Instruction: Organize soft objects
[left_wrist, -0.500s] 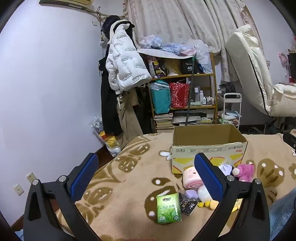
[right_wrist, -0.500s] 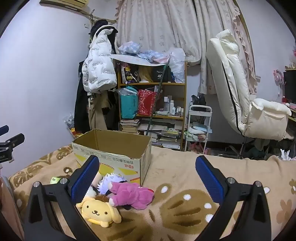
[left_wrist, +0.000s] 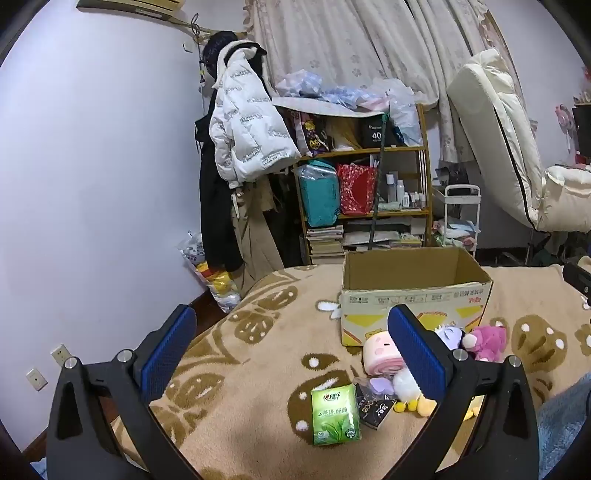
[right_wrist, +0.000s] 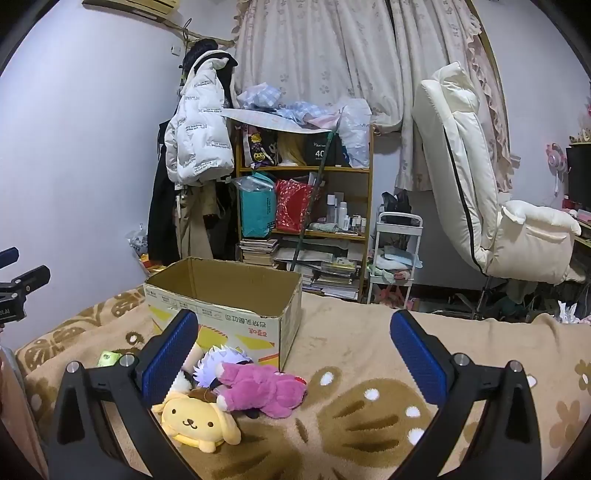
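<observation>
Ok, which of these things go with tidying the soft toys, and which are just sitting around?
For the job:
- cardboard box
- yellow dog plush
- pink plush
- white-haired plush
- pink roll plush

Just lying about:
- green tissue pack
- black packet
- bookshelf
- white chair

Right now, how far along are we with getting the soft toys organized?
Nothing looks done: what shows of the cardboard box is empty. Nothing is in hand; the left gripper and right gripper are open. Left to do: the yellow dog plush, pink plush, white-haired plush and pink roll toy lie on the blanket.
</observation>
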